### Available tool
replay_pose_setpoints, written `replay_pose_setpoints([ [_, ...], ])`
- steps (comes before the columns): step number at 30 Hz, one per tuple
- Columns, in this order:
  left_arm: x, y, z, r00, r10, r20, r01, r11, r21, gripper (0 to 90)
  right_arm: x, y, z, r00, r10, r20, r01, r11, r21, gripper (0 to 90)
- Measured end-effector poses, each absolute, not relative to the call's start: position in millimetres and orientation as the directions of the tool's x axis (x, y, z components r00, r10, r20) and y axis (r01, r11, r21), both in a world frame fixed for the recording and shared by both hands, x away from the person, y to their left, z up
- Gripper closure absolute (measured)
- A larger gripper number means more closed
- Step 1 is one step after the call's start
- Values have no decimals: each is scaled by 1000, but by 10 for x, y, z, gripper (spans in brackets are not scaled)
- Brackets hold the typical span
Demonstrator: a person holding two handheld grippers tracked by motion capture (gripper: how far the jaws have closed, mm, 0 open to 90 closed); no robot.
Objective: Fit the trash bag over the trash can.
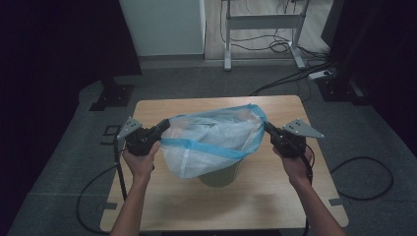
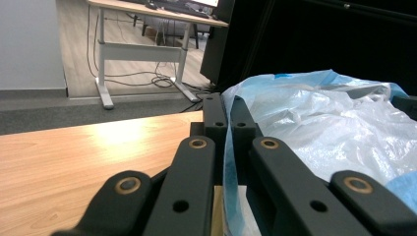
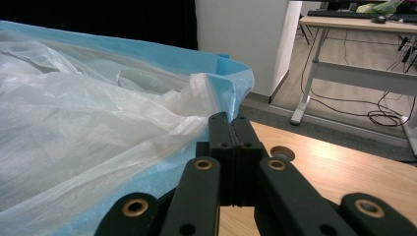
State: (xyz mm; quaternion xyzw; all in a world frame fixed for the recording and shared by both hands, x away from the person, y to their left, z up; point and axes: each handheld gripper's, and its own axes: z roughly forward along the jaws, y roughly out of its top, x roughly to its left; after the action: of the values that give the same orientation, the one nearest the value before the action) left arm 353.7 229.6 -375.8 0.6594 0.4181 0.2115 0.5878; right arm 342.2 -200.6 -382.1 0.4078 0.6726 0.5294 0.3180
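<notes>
A clear plastic bag [image 1: 211, 140] with a blue rim band is stretched open above a small olive-green bin [image 1: 220, 176] on the wooden table [image 1: 275, 196]. My left gripper [image 1: 164, 124] is shut on the bag's left rim, and in the left gripper view the blue rim [image 2: 229, 162] runs between its jaws, with the left gripper [image 2: 229, 105] closed on it. My right gripper [image 1: 267, 125] is shut on the bag's right rim; in the right gripper view the right gripper [image 3: 229, 119] pinches the blue edge [image 3: 231, 78]. The bag [image 3: 88, 128] hides most of the bin.
A white-legged desk [image 1: 263, 22] with loose cables [image 1: 280, 46] stands on the floor beyond the table. A white cabinet [image 1: 162, 24] stands at the back left. A black stand base [image 1: 112, 96] sits left of the table. Cables [image 1: 366, 172] trail on the floor at the right.
</notes>
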Motion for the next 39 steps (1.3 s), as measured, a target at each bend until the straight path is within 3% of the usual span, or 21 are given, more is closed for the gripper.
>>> replay_pose_setpoints([
  [13, 3728, 2277, -3789, 564, 803, -190, 336, -13, 942, 896, 3590, -1944, -3839, -454, 891, -13, 196, 115, 974, 888],
  [21, 3976, 2258, -3980, 550, 805, -225, 435, -46, 899, 896, 3853, -1915, -3995, -430, 903, 4, 272, 125, 954, 888],
  [39, 4139, 2194, -4230, 536, 798, -275, 548, -81, 833, 894, 4069, -1893, -4291, -440, 897, 38, 381, 148, 913, 888],
])
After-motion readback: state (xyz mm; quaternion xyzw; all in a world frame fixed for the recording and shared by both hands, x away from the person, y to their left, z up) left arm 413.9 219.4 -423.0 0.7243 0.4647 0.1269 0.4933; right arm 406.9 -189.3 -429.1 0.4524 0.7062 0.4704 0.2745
